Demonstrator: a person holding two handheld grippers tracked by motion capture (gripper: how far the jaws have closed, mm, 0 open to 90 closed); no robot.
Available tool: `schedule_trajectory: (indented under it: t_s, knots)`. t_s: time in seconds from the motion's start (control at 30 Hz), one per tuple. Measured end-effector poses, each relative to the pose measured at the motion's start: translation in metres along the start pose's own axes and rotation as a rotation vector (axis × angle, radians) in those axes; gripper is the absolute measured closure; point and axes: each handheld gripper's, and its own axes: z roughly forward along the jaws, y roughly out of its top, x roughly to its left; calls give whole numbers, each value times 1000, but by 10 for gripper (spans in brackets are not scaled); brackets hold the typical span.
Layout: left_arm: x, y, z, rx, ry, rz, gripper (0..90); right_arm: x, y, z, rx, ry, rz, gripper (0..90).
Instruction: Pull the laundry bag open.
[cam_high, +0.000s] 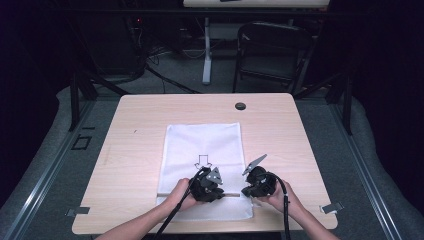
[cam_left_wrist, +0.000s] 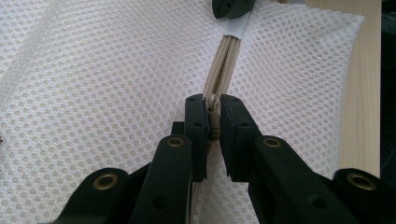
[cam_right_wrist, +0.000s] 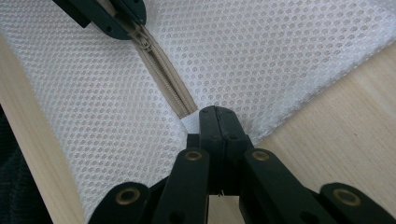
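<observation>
Flat on the pale wooden table (cam_high: 135, 145) lies a white honeycomb-mesh laundry bag (cam_left_wrist: 93, 84) with a beige ribbed zipper (cam_left_wrist: 223, 70) along its near edge; the left gripper (cam_left_wrist: 213, 112) is clamped on the zipper's small beige pull (cam_left_wrist: 213, 105) at twelve o'clock; the right gripper (cam_right_wrist: 218, 119), jaws together, pinches the bag's smooth white end tab (cam_right_wrist: 190, 123) toward three o'clock of the left.

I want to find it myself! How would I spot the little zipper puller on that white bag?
Start at the white mesh bag lying on the wooden table, then follow its beige zipper along the near edge. The zipper pull is the small beige tab pinched in the left gripper; the right gripper clamps the white tab at the zipper's end instead.
</observation>
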Motion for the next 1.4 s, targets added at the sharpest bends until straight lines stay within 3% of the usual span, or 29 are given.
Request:
schedule_trajectory:
  t_s: [0.47, 1.4]
  knots:
    - [2, -3, -3, 19, -2, 7, 823, 0, 0, 0, -2, 1, 1, 900]
    - [3, -10, -8, 13, -20, 16, 824, 1, 0, 1, -6, 12, 3, 900]
